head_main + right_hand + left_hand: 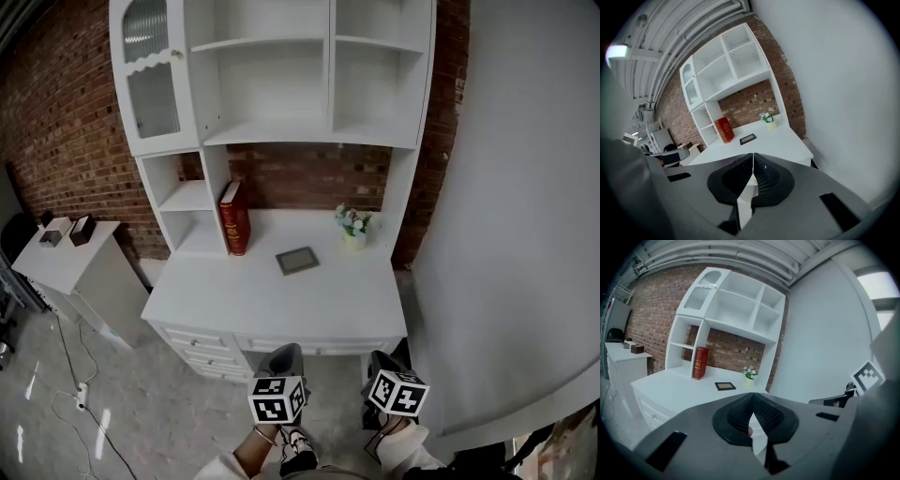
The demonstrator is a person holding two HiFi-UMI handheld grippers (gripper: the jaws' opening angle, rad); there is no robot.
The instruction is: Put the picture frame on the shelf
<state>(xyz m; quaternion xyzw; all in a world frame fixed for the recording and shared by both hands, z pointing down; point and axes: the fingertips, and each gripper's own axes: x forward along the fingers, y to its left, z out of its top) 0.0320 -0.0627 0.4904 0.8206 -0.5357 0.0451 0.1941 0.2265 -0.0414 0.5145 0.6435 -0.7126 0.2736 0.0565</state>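
Observation:
A small dark picture frame [297,260] lies flat on the white desk [244,300], between a red book and a flower pot; it also shows as the picture frame [725,386] in the left gripper view and the picture frame [747,138] in the right one. The white shelf unit [281,84] rises above the desk with bare compartments. My left gripper [277,361] and right gripper [384,367] hang side by side in front of the desk's near edge, well short of the frame. The left gripper [752,401] and right gripper [753,159] both have their jaws shut together with nothing between them.
A red book [234,217] stands against the shelf's inner upright. A small pot of flowers [354,226] sits at the desk's back right. A low white cabinet [70,258] with small boxes stands to the left. A white wall [525,187] runs close on the right. Cables [80,394] lie on the floor.

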